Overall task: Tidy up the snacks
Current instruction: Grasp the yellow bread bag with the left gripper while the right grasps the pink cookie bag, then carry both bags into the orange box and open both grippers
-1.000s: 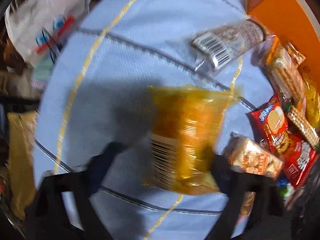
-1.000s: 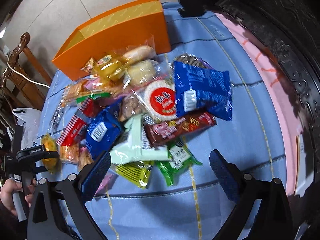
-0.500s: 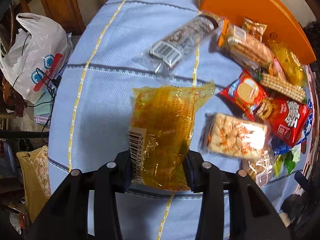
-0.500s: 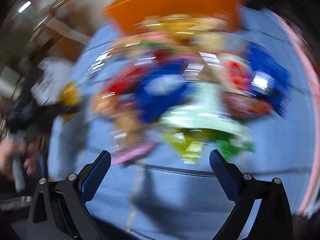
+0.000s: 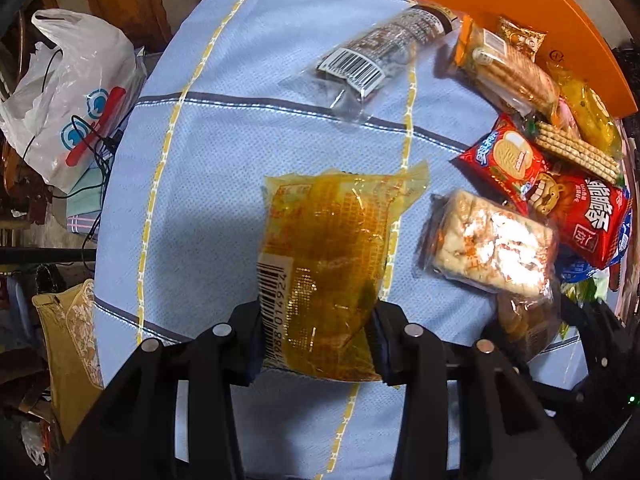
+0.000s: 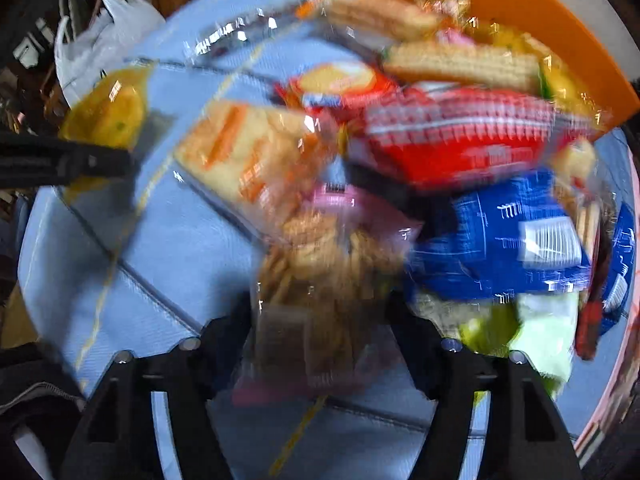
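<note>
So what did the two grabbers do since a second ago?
The left hand-held gripper closed on the yellow snack packet. The right hand-held gripper swung left to the pile and narrowed around the clear cookie bag; blur hides any grip. The orange box stayed put.

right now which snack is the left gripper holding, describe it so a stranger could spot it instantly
Start at the orange box at the far edge of the blue tablecloth, then come past the snack pile towards the left gripper. Its fingers are clamped on the translucent yellow packet. It sits apart from the pile, beside a clear-wrapped pale cracker pack, and shows a white barcode near the left finger.
</note>
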A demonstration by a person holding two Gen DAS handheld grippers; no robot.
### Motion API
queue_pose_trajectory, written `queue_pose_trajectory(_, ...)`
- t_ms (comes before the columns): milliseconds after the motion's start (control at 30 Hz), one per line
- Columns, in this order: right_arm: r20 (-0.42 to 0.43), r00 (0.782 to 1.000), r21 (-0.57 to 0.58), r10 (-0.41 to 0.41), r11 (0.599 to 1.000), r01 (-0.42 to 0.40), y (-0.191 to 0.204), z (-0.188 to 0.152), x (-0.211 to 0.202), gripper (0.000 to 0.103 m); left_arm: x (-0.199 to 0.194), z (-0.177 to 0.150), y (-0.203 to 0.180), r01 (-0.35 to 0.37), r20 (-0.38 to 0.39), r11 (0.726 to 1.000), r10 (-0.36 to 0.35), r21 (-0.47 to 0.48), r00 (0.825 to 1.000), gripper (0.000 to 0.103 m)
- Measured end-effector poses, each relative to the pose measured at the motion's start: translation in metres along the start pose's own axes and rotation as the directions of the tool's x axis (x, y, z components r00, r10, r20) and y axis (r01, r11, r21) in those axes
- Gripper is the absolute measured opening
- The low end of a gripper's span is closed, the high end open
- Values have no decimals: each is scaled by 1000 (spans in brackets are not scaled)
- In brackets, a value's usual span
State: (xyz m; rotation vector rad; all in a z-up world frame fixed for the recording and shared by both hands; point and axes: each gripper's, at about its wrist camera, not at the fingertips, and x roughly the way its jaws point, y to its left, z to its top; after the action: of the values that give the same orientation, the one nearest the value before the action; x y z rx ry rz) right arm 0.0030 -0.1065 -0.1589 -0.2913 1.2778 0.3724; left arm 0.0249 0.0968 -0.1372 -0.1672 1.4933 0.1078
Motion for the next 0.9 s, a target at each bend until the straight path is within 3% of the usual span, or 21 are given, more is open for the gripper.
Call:
queue_pose_trajectory(67, -10, 1000, 6, 9, 1000, -9, -4, 3, -3, 49, 1, 2, 4, 6, -3, 1000, -6, -5, 1000, 41)
queue_pose_trajectory(133, -17, 998, 42, 58, 997, -57, -14, 2, -12, 43, -1, 2, 4, 13, 6, 1000, -12, -10, 1000, 41)
queue_pose_trajectory(433, 120, 967, 134, 223, 962, -238, -54, -31, -87, 43, -15, 3, -3, 35, 46, 999, -35, 10, 998, 41)
queue_pose_trajectory(567, 224, 932, 167, 286, 931, -326, -71, -28, -117, 43, -42, 12, -13, 52, 126, 998, -55, 26, 990, 41)
queue_pose_trajectory(733, 360, 903, 190, 234, 929, -317, -115, 0, -150, 43, -88, 44, -42, 80, 240, 992, -102, 100, 965, 41)
queue_pose_trajectory(833, 430, 884, 233, 185, 923, -307, -151, 25, -163, 43, -117, 77, -71, 65, 316, 984, -116, 167, 942, 41)
queue_pose_trajectory(900, 474, 869, 259, 142, 921, -291, -179, 53, -166, 43, -131, 105, -91, 93, 325, 978, -151, 189, 933, 41)
